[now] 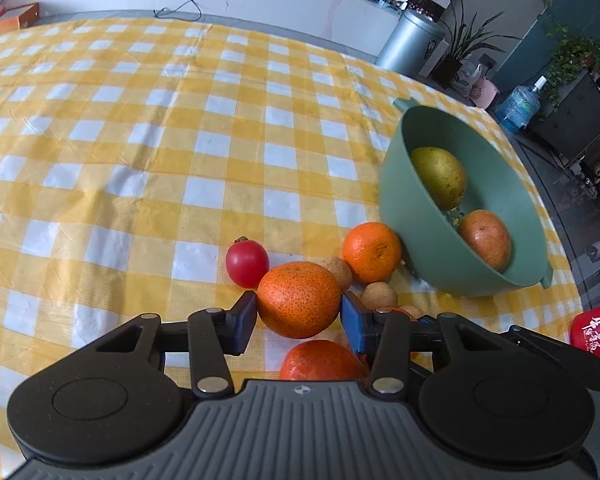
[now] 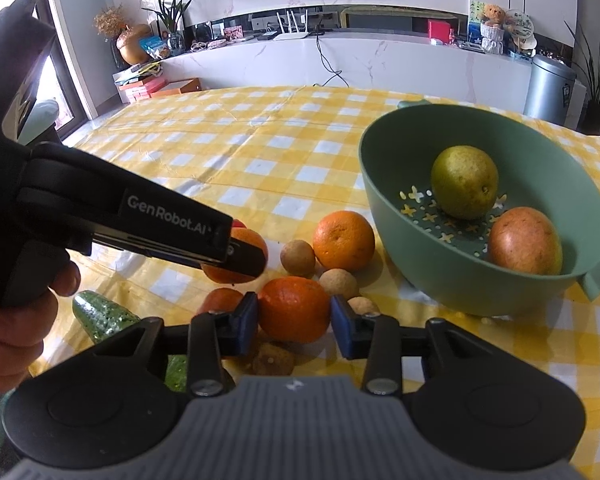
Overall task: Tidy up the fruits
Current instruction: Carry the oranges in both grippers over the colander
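Note:
My left gripper [image 1: 299, 312] is shut on an orange tangerine [image 1: 299, 299], its blue pads pressed on both sides. It also shows in the right wrist view [image 2: 236, 258], where the tangerine [image 2: 242, 240] sits just above the cloth. My right gripper [image 2: 295, 316] is shut on another tangerine [image 2: 294, 308]. A green colander bowl [image 2: 384, 184] at right holds a green pear [image 2: 465, 182] and a reddish fruit [image 2: 525, 241]. A third tangerine [image 2: 343, 241], a red tomato [image 1: 247, 262] and small brown longans [image 2: 297, 258] lie on the cloth.
The table has a yellow checked cloth [image 1: 140, 140]. A green cucumber [image 2: 102, 316] lies at near left. A brown fruit [image 2: 273, 360] lies under my right gripper. A red cup [image 1: 596, 330] stands at the right edge. A metal bin [image 2: 548, 88] stands beyond the table.

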Tool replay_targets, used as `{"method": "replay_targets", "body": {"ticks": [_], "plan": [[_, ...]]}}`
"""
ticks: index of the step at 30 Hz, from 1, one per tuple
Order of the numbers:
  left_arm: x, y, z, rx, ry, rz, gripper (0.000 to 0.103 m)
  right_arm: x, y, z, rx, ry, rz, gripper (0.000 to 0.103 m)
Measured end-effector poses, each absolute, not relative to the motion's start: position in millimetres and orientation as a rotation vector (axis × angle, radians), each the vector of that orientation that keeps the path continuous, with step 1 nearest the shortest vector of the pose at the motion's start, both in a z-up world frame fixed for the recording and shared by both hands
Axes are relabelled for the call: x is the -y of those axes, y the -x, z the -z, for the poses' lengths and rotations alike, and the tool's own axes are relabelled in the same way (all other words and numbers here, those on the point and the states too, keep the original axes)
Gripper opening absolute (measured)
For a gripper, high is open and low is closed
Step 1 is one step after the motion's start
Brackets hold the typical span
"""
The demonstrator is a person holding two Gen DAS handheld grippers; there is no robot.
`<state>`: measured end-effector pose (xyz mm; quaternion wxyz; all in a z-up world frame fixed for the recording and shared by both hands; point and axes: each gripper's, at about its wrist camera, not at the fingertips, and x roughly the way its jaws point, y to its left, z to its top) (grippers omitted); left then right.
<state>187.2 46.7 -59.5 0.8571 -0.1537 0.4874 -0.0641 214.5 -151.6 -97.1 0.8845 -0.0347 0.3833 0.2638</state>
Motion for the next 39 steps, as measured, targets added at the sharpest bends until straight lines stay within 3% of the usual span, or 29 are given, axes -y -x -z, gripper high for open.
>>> {"method": "replay_targets", "body": {"ticks": [25,39], "plan": [[-1.1,-182.7,-28.2,-0.844,0.318,0.238,0.051,213.5,-212.3,18.3,-0.605,0.054,-0.499,0.036],[67.6,-225.4,-21.4,-0.937,0.185,0.335,0.051,252.8,-261.4,27.4,-0.714,0.171,-0.408,0.036]]}}
